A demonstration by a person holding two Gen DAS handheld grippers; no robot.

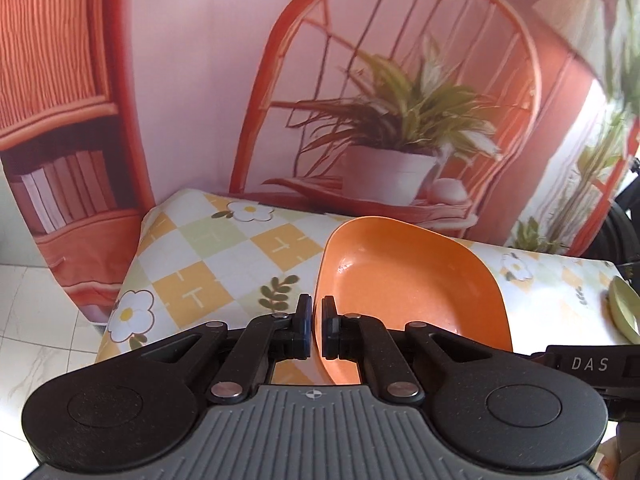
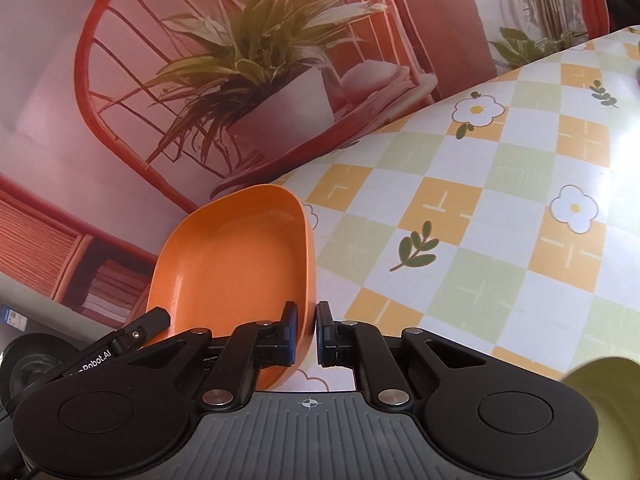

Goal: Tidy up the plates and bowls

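The orange dish (image 1: 404, 280) is held aloft over the checked tablecloth (image 1: 208, 264), its opposite rims pinched — the left gripper (image 1: 316, 328) and the right gripper (image 2: 307, 334) are each clamped thin on an edge. It is judged light, stiff, glossy plastic, so slip is likely; rim holds suit it. A green dish (image 1: 624, 312) is seen farther off.

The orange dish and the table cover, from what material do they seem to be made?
The orange dish looks like moulded plastic or melamine: uniform colour, thin rounded rim, soft glossy highlights inside. The table cover looks like printed vinyl or oilcloth: flat checked flower print with a light sheen. Neither can be confirmed by sight alone.
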